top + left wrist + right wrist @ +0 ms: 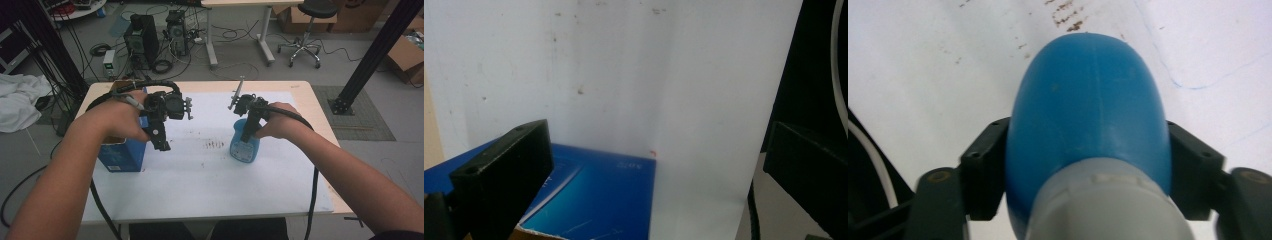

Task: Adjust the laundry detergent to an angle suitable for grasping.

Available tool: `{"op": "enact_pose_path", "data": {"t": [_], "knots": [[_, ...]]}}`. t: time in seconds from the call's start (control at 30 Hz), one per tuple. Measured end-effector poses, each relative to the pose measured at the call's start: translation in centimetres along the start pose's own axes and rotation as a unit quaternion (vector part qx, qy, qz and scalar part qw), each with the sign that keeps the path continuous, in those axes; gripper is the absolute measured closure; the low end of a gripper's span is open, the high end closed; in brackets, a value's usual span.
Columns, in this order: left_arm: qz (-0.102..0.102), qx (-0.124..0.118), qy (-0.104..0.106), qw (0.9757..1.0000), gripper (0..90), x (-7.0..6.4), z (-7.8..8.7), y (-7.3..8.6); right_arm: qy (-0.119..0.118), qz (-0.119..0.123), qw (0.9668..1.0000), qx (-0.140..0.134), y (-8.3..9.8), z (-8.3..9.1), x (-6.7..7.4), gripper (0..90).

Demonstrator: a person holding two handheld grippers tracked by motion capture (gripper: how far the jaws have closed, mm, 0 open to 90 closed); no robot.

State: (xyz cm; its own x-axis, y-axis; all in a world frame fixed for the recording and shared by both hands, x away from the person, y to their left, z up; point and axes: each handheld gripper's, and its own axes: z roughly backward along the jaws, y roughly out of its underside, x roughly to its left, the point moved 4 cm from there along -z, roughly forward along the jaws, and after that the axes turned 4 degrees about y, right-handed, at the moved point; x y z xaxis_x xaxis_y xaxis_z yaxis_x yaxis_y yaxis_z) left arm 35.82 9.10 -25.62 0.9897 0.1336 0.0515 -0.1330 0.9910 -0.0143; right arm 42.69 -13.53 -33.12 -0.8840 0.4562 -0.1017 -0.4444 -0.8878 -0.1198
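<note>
A blue spray bottle (244, 149) with a grey neck stands on the white sheet (210, 180) right of centre. My right gripper (248, 135) comes down over the bottle, and in the right gripper view its jaws sit against both sides of the blue body (1088, 100), so the right gripper (1088, 145) is shut on it. My left gripper (161, 142) hangs above the sheet beside a blue box (120, 156). In the left gripper view the left gripper (651, 165) is wide open with nothing between its jaws, and the box (599, 200) lies below.
Brown specks (215, 145) mark the sheet between the grippers. Beyond the wooden table's far edge (200, 85) are computer towers (142, 37), cables, a stool (305, 30) and a black frame post (370, 55). A white cloth (17, 100) lies at the left.
</note>
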Motion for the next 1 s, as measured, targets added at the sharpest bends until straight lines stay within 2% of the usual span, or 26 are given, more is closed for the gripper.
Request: {"op": "enact_pose_path", "data": {"t": [0.37,0.6,1.0], "knots": [[0.000,0.001,0.000,1.0000,0.1,0.0,0.1,-0.1,-0.002,0.005,0.9999,-0.014,0.0,0.5,-0.1,23.5],[0.000,0.003,0.001,1.0000,0.1,-0.1,0.1,0.0,-0.001,0.003,0.9999,-0.013,0.0,0.8,-0.1,15.6],[0.002,0.005,0.003,1.0000,0.1,0.0,0.0,0.0,-0.006,0.014,0.9997,-0.020,-0.1,1.3,-0.2,11.6]]}}
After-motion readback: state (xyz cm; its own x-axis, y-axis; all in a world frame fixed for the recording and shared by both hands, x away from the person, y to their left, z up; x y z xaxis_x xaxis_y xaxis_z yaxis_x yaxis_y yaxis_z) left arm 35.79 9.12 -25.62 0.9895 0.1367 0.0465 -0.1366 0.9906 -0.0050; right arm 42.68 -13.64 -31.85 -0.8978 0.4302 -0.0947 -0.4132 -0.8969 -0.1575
